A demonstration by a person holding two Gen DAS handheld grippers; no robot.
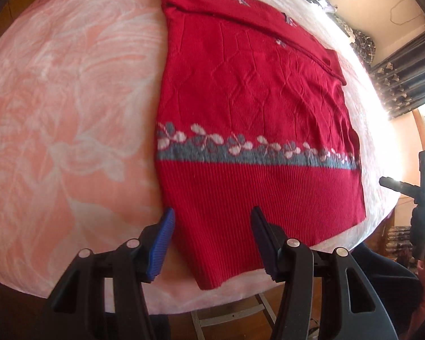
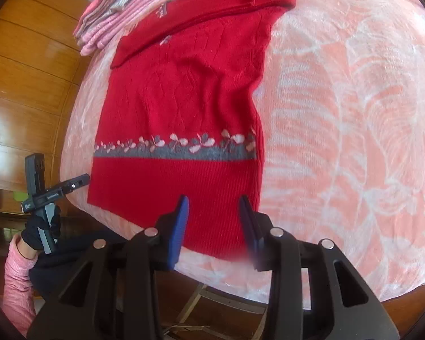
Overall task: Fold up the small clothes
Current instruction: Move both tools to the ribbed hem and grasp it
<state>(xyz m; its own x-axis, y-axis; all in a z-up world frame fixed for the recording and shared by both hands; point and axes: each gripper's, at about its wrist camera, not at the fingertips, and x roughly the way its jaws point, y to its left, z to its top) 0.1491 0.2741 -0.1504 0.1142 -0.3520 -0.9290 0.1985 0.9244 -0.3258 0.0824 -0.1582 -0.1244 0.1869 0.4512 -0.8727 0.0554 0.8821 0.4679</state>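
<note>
A red knitted sweater (image 1: 249,93) (image 2: 181,90) lies flat on a pink flowered blanket, with a grey band of pink flowers above its ribbed hem. Its sleeves are folded across the chest at the far end. My left gripper (image 1: 213,212) is open, and its blue pads straddle the hem near the sweater's left corner. My right gripper (image 2: 214,198) is open too, over the hem near the right corner. Neither holds any cloth.
The blanket (image 1: 70,107) (image 2: 340,113) covers a table whose near edge lies just below both grippers. A pile of folded pink clothes (image 2: 119,8) sits at the far left corner. A gloved hand (image 2: 39,232) with a pink sleeve holds the left tool. Wooden wall panels stand on the left.
</note>
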